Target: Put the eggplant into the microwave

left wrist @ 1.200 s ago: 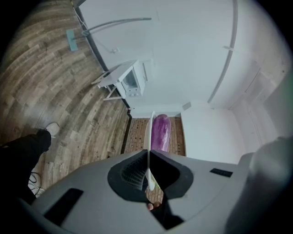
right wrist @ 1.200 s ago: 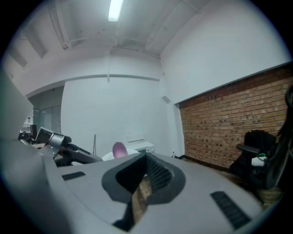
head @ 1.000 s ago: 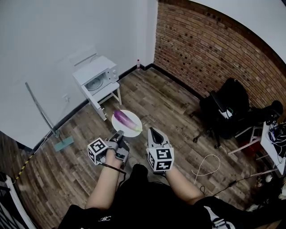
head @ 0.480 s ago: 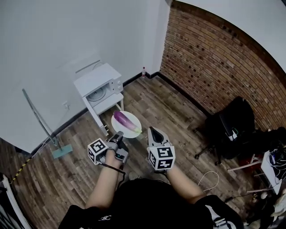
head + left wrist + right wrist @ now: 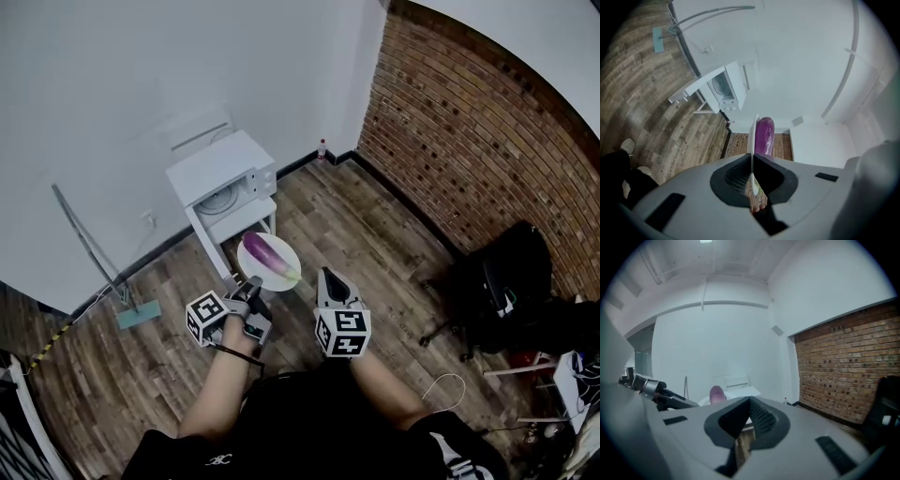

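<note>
A purple eggplant [image 5: 265, 251] lies on a white plate [image 5: 283, 253] that I carry in front of me. My left gripper [image 5: 250, 281] is shut on the plate's near rim; in the left gripper view the plate [image 5: 753, 136] stands edge-on between the jaws with the eggplant [image 5: 764, 135] on it. My right gripper [image 5: 326, 275] is beside the plate, shut and holding nothing. The white microwave [image 5: 228, 180] sits on a white stand [image 5: 237, 222] against the wall, just beyond the plate. Its round door window faces me. The right gripper view shows the eggplant's tip [image 5: 716, 393] past its closed jaws.
A long-handled mop [image 5: 86, 246] leans on the wall left of the stand. A small bottle [image 5: 322, 148] stands in the corner by the brick wall [image 5: 469, 141]. A black chair with bags [image 5: 506, 291] and a white cable [image 5: 439, 386] are at the right.
The microwave and its stand have come nearer and now sit just beyond the plate. Both grippers keep their pose, the left still shut on the plate with the eggplant.
</note>
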The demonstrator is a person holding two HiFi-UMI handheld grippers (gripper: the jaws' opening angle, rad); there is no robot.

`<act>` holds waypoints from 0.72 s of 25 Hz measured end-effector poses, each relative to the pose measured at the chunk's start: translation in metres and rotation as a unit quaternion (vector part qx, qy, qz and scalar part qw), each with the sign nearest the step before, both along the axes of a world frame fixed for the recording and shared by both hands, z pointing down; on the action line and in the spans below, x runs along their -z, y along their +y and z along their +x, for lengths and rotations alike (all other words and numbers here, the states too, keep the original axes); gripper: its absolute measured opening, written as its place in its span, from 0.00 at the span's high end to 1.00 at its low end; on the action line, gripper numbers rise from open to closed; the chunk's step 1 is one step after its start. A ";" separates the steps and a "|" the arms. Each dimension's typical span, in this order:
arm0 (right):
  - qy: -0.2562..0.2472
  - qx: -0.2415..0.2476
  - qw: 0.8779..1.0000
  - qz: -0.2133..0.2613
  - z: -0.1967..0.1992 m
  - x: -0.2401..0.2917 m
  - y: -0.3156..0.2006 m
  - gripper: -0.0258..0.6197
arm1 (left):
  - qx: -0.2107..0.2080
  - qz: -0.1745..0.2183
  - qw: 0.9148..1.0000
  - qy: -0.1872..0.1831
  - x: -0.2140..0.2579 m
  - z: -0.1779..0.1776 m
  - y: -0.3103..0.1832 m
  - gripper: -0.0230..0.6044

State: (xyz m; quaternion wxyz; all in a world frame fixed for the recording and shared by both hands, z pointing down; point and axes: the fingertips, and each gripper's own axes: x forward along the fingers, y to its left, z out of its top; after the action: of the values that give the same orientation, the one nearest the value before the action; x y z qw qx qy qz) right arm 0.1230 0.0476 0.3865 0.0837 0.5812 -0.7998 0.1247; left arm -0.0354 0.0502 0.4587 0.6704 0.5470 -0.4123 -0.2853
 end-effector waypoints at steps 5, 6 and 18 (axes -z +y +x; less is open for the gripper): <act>0.001 0.023 1.000 -0.009 -0.022 -0.009 -0.029 0.95 | 0.024 -0.012 1.000 -0.005 -0.011 -0.021 -0.018 0.94; 0.002 0.031 0.999 -0.009 -0.027 -0.011 -0.037 0.95 | 0.030 -0.013 0.999 -0.006 -0.013 -0.025 -0.023 0.94; 0.007 0.147 0.989 -0.001 -0.075 -0.022 -0.180 0.95 | 0.114 0.000 0.993 0.000 -0.027 -0.047 -0.142 0.94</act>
State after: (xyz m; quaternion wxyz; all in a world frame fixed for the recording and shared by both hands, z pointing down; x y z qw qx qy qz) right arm 0.0481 -0.1322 0.4083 0.1076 0.4583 -0.8757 0.1073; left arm -0.0828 -0.0915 0.4856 0.6339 0.4961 -0.4720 -0.3596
